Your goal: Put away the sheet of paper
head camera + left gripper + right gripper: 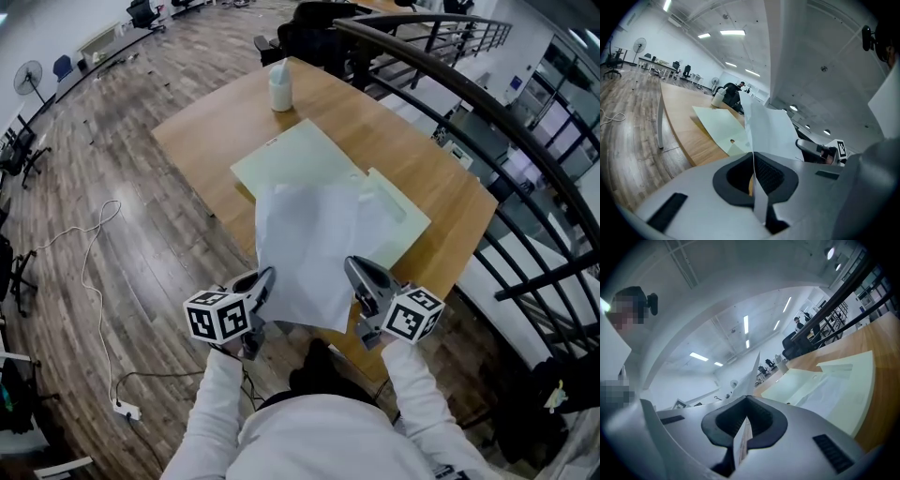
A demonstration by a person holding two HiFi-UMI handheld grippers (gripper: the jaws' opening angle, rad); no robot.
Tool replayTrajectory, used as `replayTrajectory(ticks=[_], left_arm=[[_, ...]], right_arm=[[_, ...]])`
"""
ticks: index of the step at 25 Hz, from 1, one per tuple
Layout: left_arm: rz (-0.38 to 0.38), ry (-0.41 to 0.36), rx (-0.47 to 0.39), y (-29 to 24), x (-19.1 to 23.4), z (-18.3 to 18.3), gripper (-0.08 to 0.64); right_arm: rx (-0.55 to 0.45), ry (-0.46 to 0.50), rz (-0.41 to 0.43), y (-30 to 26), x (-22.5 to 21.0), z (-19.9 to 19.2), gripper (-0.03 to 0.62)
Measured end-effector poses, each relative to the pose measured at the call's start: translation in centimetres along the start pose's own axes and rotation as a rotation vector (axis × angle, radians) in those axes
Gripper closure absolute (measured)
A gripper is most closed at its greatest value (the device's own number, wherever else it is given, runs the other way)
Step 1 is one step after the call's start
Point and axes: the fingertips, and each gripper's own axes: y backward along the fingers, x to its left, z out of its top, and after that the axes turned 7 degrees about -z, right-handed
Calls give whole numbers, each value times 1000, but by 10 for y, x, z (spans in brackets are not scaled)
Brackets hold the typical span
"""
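A white sheet of paper [305, 253] hangs lifted over the near edge of the wooden table [206, 122], with a gripper at each near corner. My left gripper [265, 281] is shut on its near left corner; in the left gripper view the paper [771, 126] rises edge-on out of the closed jaws of that gripper [753, 161]. My right gripper [354, 272] is shut on the near right corner, and the sheet's edge [742, 441] shows pinched between its pads. Under the sheet's far part lies an open pale green folder [291, 155] flat on the table.
A white bottle [280, 86] stands at the table's far end. A dark curved railing [525, 141] runs along the right side. A white cable [94, 253] lies on the wooden floor at the left, and office chairs stand far off.
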Motion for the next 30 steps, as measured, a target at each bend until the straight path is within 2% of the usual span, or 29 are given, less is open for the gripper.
replayTrajectory(ticks=[11,18,30], left_arm=[[-80,-90,91,-101,-17,39,543],[-144,-148,130,-138,-20,62,543],[-357,-249,258,-196,-6,105,543]], right_arm=[[-111,-31,-98,9,-74,55,565],[-197,-38,-171,9,-91,77,565],[-341,-36,-388,-8,-108,98,565]])
